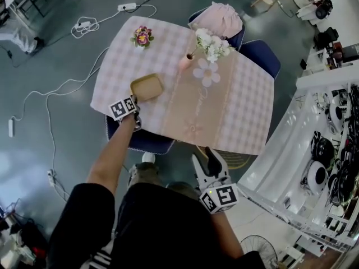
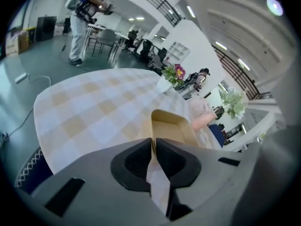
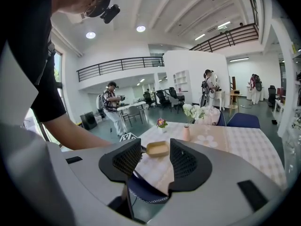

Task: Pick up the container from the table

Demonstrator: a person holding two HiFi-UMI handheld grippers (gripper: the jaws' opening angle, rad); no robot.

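Note:
A shallow tan container (image 1: 147, 87) (image 2: 171, 126) (image 3: 157, 148) sits on the checked tablecloth near the table's near-left edge. My left gripper (image 1: 135, 100) (image 2: 154, 142) is at the container's near corner. Its jaws stand almost together, and the thin near wall of the container is pinched between the dark pads. My right gripper (image 1: 204, 157) (image 3: 155, 149) hangs off the table's near side, above the floor. It is open with nothing between its fingers. It points toward the table, so the container shows far off through the gap.
The table (image 1: 247, 111) carries a pink vase (image 1: 185, 62) of white flowers and a small flower pot (image 1: 142, 36). Blue chairs (image 1: 150, 142) (image 1: 262, 56) stand around it. Cables (image 1: 84, 26) lie on the floor at left. A white rack (image 1: 314, 167) stands at right.

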